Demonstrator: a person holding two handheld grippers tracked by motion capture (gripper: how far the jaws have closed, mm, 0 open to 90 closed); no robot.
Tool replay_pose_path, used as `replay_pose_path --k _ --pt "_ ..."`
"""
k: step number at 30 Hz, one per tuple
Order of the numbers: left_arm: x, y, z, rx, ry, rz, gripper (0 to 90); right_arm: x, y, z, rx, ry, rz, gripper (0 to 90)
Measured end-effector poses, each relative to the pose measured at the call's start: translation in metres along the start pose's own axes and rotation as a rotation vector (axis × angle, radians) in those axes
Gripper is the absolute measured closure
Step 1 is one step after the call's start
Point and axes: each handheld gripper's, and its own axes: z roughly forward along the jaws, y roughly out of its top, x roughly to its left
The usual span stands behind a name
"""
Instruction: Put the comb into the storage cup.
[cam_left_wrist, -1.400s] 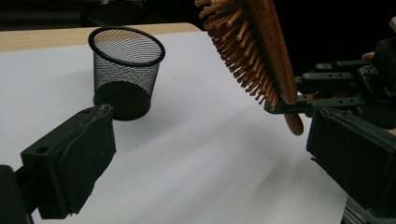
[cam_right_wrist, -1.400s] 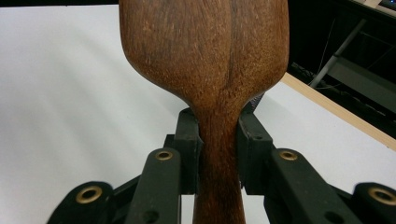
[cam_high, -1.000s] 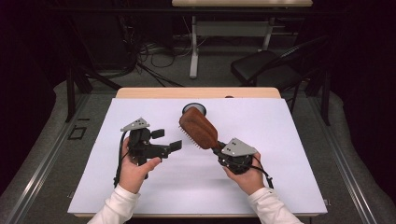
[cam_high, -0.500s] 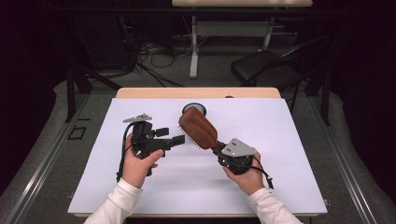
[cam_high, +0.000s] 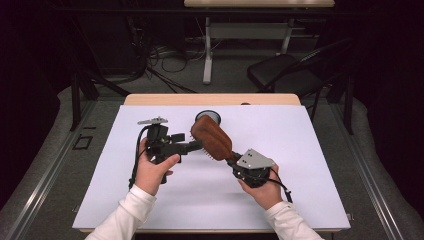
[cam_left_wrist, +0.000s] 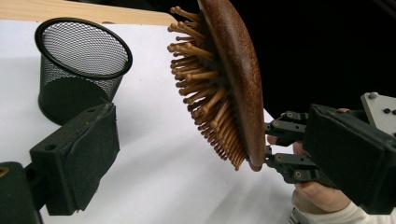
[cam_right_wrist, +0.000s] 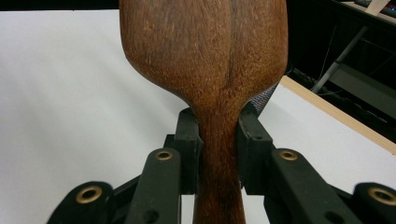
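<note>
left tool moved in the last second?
Yes. In the high view the left tool has shifted right, toward the hairbrush and away from the table's left edge; its tip now sits by the bristles.

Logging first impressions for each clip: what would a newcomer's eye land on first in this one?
The wooden hairbrush held up over the middle of the white table, its handle clamped in the right gripper and its pegs facing the left gripper. That gripper's jaws stand open close beside the brush head. Behind the brush, near the table's far edge, stands a black mesh cup.
</note>
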Motion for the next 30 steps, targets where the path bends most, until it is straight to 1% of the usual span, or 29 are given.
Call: replay_pose_path --k 6,12,16,21,26,28,30 --pt "-0.002 0.003 0.009 0.013 0.001 0.003 3.9 0.002 0.001 0.0 -0.006 0.007 -0.003 72.9" --pt "-0.005 0.005 0.017 0.013 -0.022 0.0 3.9 0.004 0.001 0.0 -0.009 0.011 -0.009 72.9" --pt "-0.005 0.006 0.021 0.016 -0.026 -0.002 3.9 0.006 0.001 0.0 -0.009 0.014 -0.011 72.9" --pt "-0.006 0.008 0.025 0.017 -0.043 -0.013 4.1 0.007 0.001 0.0 -0.014 0.015 -0.015 72.9" --pt "-0.005 0.008 0.026 0.007 -0.039 -0.011 5.1 0.007 0.001 0.0 -0.016 0.015 -0.017 72.9" --pt "-0.006 0.008 0.026 -0.003 -0.042 -0.016 6.5 0.007 0.001 0.0 -0.017 0.015 -0.017 72.9" --pt "-0.005 0.009 0.027 -0.001 -0.049 -0.015 6.9 0.008 0.001 0.0 -0.017 0.015 -0.02 72.9"
